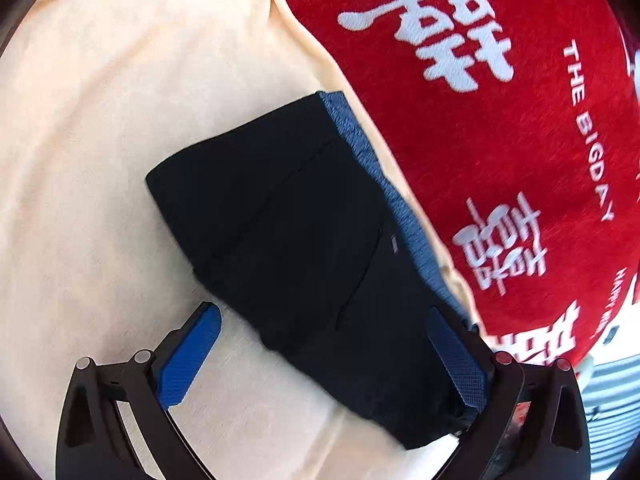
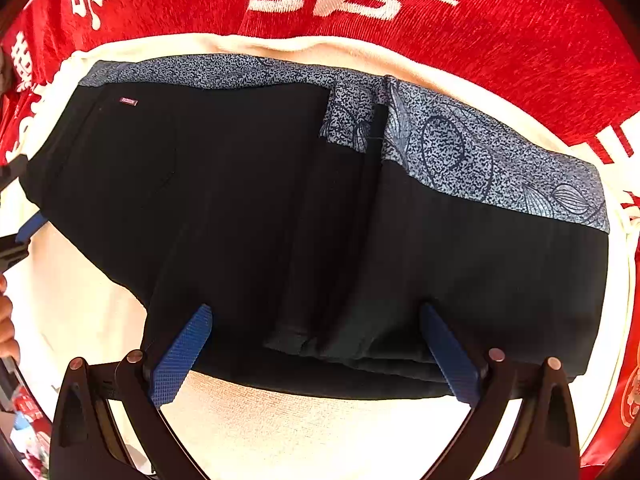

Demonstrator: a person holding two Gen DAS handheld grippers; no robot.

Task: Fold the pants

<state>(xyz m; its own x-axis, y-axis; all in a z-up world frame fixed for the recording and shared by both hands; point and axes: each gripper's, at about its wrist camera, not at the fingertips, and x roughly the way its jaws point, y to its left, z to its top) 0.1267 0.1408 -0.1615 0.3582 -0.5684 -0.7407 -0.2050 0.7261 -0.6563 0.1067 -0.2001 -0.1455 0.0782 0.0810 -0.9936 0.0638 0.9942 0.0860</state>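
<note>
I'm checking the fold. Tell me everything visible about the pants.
The pants are black, of soft-looking cloth, with a blue-grey speckled leaf-print band along the far edge and a tiny pink label near the left corner. They lie folded into a flat, layered bundle on a cream cloth over a red blanket. One folded layer ends in a hem near the middle. Both claws, left and right, are open at its near edge, gripping nothing.

pants [image 2: 280, 220] are plain black, with a waistband [image 2: 460, 148] in speckled blue-grey with dark leaf outlines and a tiny pink tag [image 2: 129, 101] far left. cream cloth [image 1: 100, 120] underneath, red blanket [image 1: 500, 140] with white characters and lettering. gripper pads [image 2: 182, 354] are textured blue.
</note>
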